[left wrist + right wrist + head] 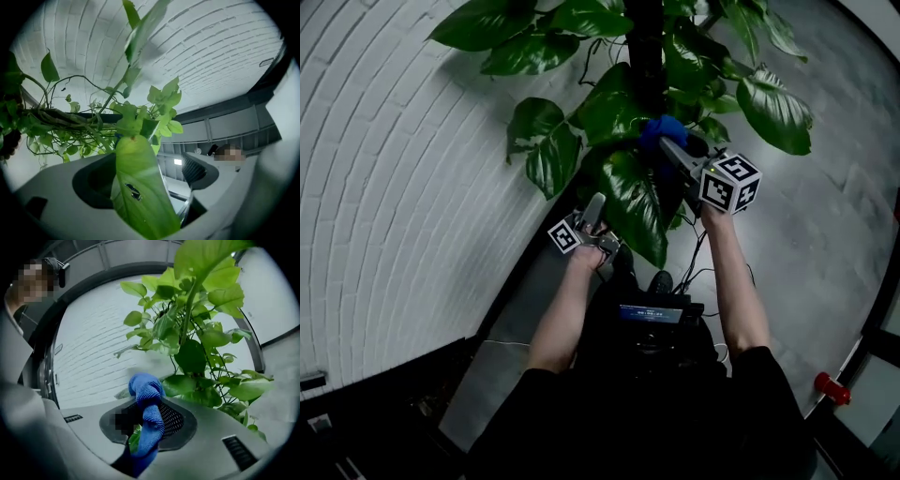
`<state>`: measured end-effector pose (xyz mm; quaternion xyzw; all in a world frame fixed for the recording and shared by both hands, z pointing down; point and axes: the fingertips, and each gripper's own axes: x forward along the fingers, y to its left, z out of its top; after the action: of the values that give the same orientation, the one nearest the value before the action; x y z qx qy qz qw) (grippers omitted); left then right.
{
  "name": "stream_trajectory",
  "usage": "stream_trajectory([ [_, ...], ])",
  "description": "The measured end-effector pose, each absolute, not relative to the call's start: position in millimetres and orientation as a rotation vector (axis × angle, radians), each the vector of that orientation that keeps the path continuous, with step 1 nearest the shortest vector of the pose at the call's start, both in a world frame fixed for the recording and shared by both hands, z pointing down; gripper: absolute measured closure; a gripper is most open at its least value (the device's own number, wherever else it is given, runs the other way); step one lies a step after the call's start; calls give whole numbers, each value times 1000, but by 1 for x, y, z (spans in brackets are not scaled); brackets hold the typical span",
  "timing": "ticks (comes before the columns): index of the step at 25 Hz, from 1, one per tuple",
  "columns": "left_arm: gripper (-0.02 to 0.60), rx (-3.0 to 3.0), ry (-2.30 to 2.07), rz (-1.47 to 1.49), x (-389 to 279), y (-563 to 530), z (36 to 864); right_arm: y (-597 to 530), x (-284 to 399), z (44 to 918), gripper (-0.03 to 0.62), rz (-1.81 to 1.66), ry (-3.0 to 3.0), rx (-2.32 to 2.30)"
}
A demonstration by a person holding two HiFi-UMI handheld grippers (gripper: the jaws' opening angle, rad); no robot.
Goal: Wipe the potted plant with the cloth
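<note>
- We are pinching a long glossy green leaf [140,187] in the left tool [596,211], its jaws pressing on the blade near the tip.
- We are gripping a bunched blue microfibre cloth [147,413] in the right tool [673,150], jaws nipped together on it, with the wad touching foliage just beyond.
- The leaf is looking thin, floppy and tearable, so we are judging that a light hold and soft strokes will suit it.
- The leafy green potted plant [619,94] is standing beside a white brick wall [394,141], and its pot is not showing.
</note>
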<state>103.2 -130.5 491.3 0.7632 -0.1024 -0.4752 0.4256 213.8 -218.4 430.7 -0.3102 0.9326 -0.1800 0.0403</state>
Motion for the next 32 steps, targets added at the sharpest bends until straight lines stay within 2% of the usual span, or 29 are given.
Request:
stream_trajectory([
  [6,121,1823,-144,-1238,105,-146,491,-195,171,481,497,-714,3040,-744],
  [16,121,1711,-121,-1345,96,-142,499,-105,167,520,497,-885,3030,-481],
  [26,121,1680,-239,-1334,103,-111,529,-38,205,539,497,-950,3040,-389],
  [32,121,1462,-406,-1431,88,-93,590,-19,250,496,497,-920,2827,-293],
])
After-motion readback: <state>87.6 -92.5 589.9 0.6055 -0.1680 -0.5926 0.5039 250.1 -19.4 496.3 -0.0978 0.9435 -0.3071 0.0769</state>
